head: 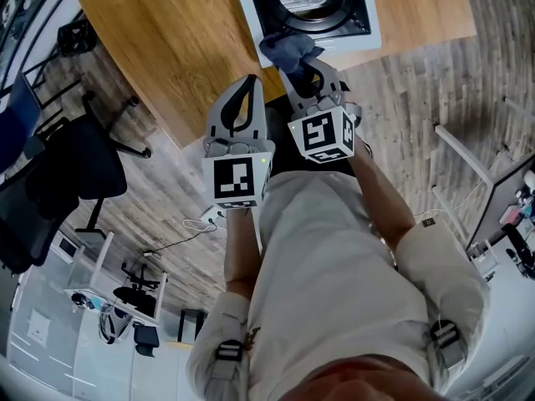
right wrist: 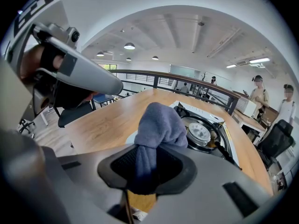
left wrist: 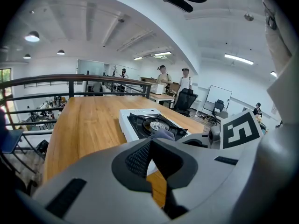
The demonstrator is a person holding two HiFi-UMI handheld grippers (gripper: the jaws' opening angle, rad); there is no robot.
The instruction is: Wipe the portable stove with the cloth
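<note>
Wiping seems barely started: the right hand-held gripper [right wrist: 148,164] grips the cloth [head: 287,50] over the portable stove's [head: 351,43] near edge, while the left hand-held gripper [left wrist: 150,155] is clenched on nothing.

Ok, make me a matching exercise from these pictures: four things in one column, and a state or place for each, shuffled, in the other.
Things:
1. cloth
2. portable stove
3. left gripper
4. right gripper

States or places:
A. jaws together, nothing between them
B. sits on the wooden table
C. jaws clamped on something
D. bluish grey, bunched up

Pairs: 1-D, 2-B, 3-A, 4-C
</note>
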